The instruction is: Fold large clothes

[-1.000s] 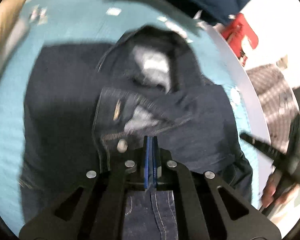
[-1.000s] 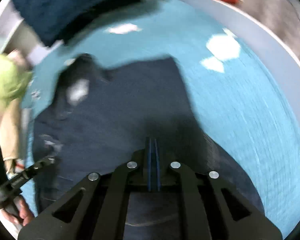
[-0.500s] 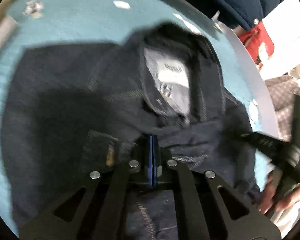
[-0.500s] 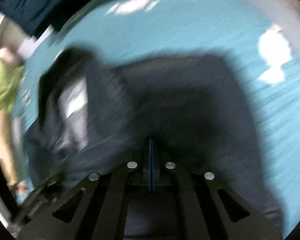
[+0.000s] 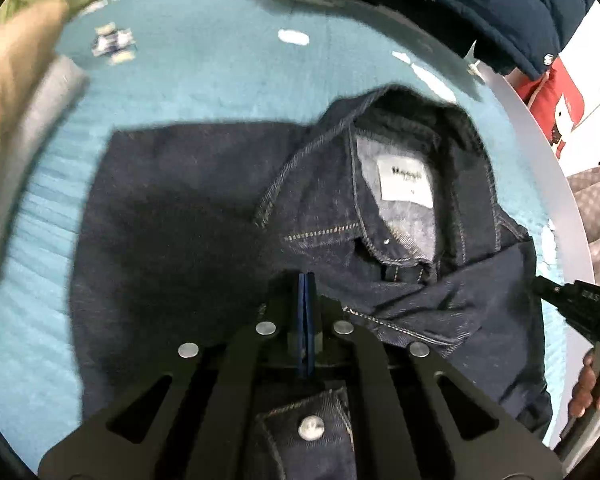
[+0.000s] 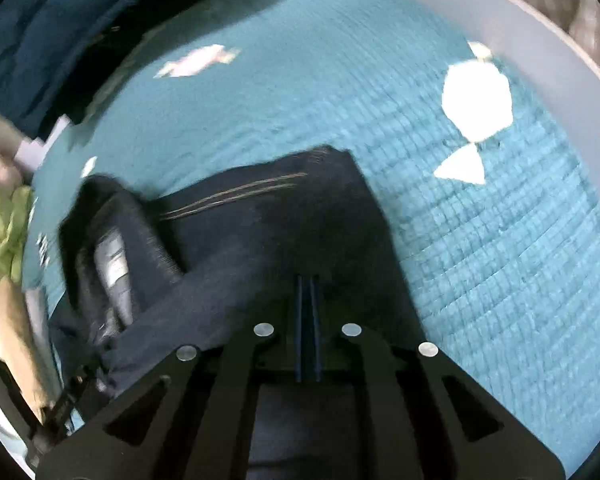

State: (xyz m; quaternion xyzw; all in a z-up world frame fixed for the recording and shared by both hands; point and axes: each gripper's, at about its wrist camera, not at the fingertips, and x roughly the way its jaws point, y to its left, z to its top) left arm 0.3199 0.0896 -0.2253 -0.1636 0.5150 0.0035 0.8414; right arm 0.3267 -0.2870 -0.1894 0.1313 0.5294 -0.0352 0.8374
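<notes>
Left gripper (image 5: 306,280) and right gripper (image 6: 307,282) each w/ jaws closed, pinching denim jacket (image 5: 188,216), which lies partly folded on teal mat (image 5: 204,76), collar w/ white label (image 5: 406,178) toward mat's far edge, long axis roughly across left view.

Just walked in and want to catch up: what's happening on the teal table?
A person holding a gripper in each hand is folding a dark denim jacket on the teal cloth. The left gripper and right gripper are both pinched shut on the jacket's fabric, carrying a fold over the part lying flat. The collar with its white label lies open and visible. A navy padded coat sits at the table's far edge.
</notes>
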